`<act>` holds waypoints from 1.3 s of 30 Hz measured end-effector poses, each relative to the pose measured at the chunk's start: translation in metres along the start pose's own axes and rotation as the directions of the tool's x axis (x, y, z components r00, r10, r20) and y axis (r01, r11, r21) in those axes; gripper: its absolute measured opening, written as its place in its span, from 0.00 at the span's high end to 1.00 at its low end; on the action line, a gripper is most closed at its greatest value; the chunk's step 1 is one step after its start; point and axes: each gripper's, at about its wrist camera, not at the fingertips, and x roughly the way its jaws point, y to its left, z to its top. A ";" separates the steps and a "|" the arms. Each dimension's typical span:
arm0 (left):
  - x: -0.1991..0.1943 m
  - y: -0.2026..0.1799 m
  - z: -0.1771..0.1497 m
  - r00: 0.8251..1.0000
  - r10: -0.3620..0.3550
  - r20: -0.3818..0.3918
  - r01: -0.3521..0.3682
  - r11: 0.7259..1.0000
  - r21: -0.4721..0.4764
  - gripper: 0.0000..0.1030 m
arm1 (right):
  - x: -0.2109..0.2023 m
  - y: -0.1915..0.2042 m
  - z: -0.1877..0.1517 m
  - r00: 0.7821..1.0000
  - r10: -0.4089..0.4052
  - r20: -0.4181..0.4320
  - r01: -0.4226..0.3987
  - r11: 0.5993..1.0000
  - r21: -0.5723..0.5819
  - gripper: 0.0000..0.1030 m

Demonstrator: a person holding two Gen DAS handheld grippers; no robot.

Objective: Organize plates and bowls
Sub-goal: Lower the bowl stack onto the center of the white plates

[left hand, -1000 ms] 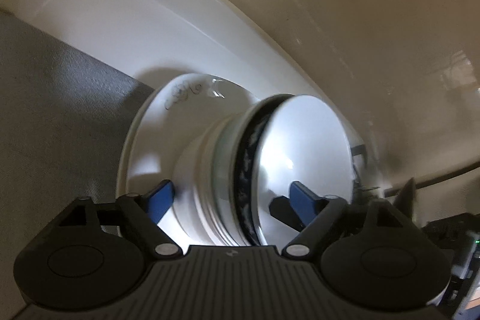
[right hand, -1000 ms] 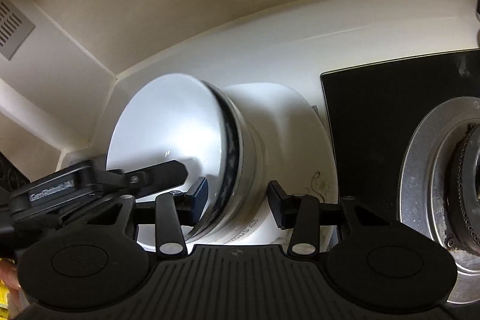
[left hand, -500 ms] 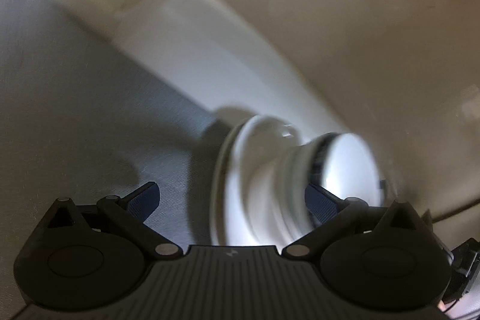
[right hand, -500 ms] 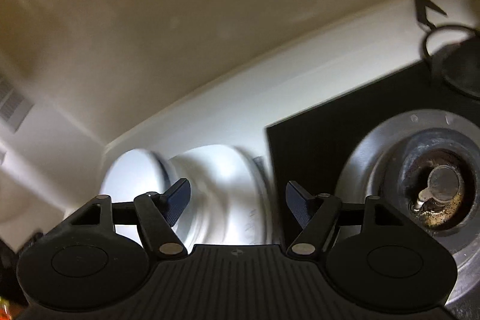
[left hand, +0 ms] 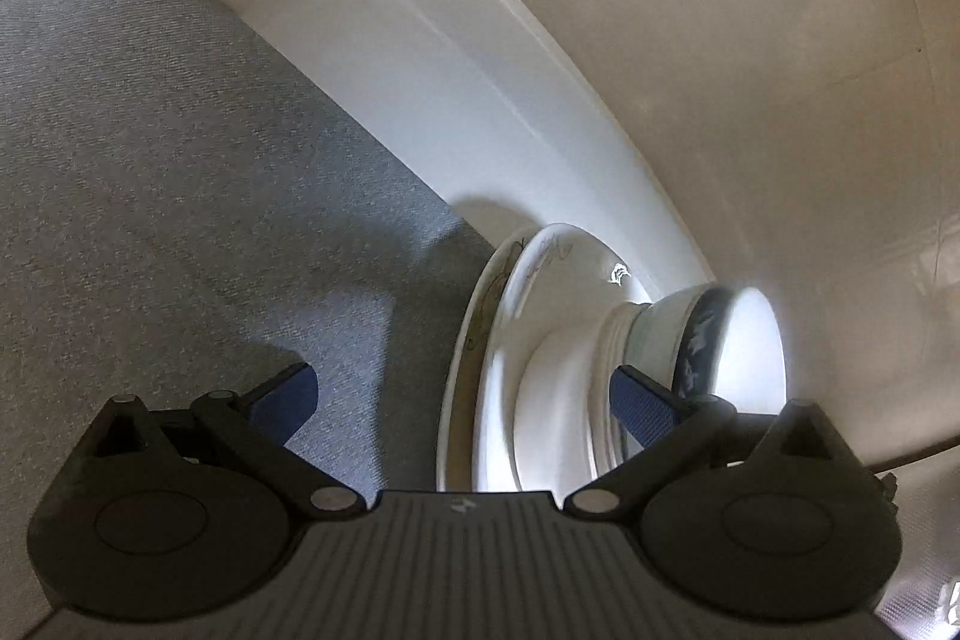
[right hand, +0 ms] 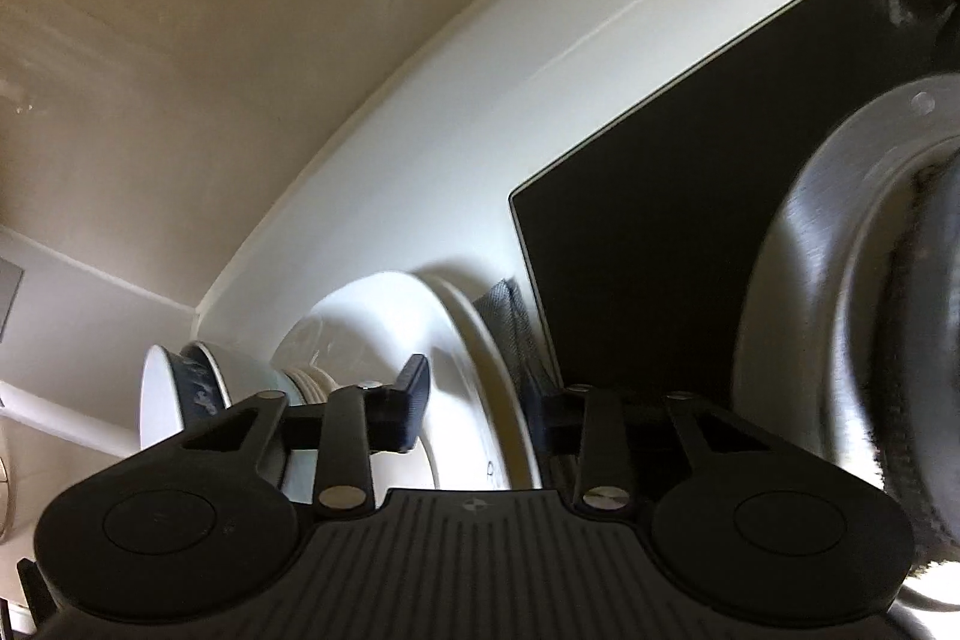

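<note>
A stack stands at the edge of a grey mat (left hand: 180, 160): two white plates (left hand: 498, 340) underneath, ribbed white bowls (left hand: 606, 340) on them, and a blue-patterned bowl (left hand: 702, 334) on top. My left gripper (left hand: 462, 400) is open wide and holds nothing; the plates' rim lies between its fingers and its right fingertip (left hand: 642, 406) stands beside the bowls. My right gripper (right hand: 483, 409) straddles the rim of the plates (right hand: 468, 340) from the other side, with its jaws closing. One finger (right hand: 414, 400) is over the plates' face. The other is partly hidden behind the rim. The blue-patterned bowl (right hand: 198, 388) lies off to its left.
A white counter ledge (left hand: 420, 70) and a cream wall run close behind the stack. Just to the right of the plates, a black glass cooktop (right hand: 660, 250) carries a steel burner ring (right hand: 810, 280). The grey mat stretches away to the left.
My left gripper drew back from around the bowls, moved left and opened wider. My right gripper left the bowls, swung toward the cooktop with wider jaws, then dropped to the plates' rim and narrowed.
</note>
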 end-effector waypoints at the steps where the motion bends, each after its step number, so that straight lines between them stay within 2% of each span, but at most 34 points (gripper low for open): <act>1: 0.000 -0.001 0.000 1.000 0.000 0.002 0.000 1.000 0.000 0.00 | 0.002 0.001 0.000 1.000 -0.004 -0.003 0.004 1.000 -0.009 0.66; 9: 0.012 -0.006 0.002 1.000 -0.011 0.012 0.011 1.000 0.001 0.02 | 0.005 0.008 -0.002 1.000 -0.017 -0.020 0.016 0.997 -0.070 0.66; 11: 0.013 0.003 0.003 0.998 -0.064 -0.017 0.063 0.997 -0.055 0.09 | 0.005 0.008 -0.002 0.999 -0.021 -0.025 0.019 0.998 -0.068 0.67; 14: 0.012 0.016 0.002 0.992 -0.124 -0.036 0.119 0.986 -0.117 0.14 | 0.008 0.010 -0.002 0.999 -0.022 -0.035 0.018 0.995 -0.096 0.67; 22: 0.000 0.027 -0.001 0.982 -0.175 -0.068 0.165 0.978 -0.130 0.23 | 0.014 0.019 -0.006 0.998 -0.021 -0.057 0.013 0.990 -0.140 0.67; 25: -0.011 0.035 -0.001 0.976 -0.203 -0.077 0.190 0.970 -0.148 0.31 | 0.018 0.021 -0.007 0.998 -0.021 -0.060 0.012 0.988 -0.154 0.67; 28: -0.018 0.036 -0.003 0.980 -0.190 -0.068 0.180 0.976 -0.126 0.35 | 0.023 0.025 -0.009 0.998 -0.019 -0.066 0.008 0.985 -0.171 0.67; 29: -0.020 0.036 -0.003 0.982 -0.175 -0.068 0.167 0.979 -0.117 0.41 | 0.024 0.024 -0.010 0.998 -0.017 -0.067 0.005 0.984 -0.178 0.67; 31: -0.022 0.039 -0.005 0.983 -0.166 -0.077 0.157 0.981 -0.113 0.44 | 0.021 0.025 -0.011 0.998 -0.016 -0.066 0.003 0.981 -0.192 0.66; 32: -0.022 0.040 -0.006 0.983 -0.158 -0.089 0.148 0.983 -0.109 0.49 | 0.019 0.025 -0.011 0.998 -0.015 -0.068 0.002 0.981 -0.195 0.66; 35: -0.023 0.039 -0.013 0.983 -0.136 -0.121 0.127 0.989 -0.082 0.54 | 0.021 0.027 -0.014 0.997 -0.012 -0.076 -0.005 0.976 -0.216 0.66; 39: -0.026 0.040 -0.021 0.983 -0.133 -0.123 0.123 0.989 -0.087 0.57 | 0.020 0.029 -0.015 0.996 -0.008 -0.088 -0.013 0.972 -0.233 0.66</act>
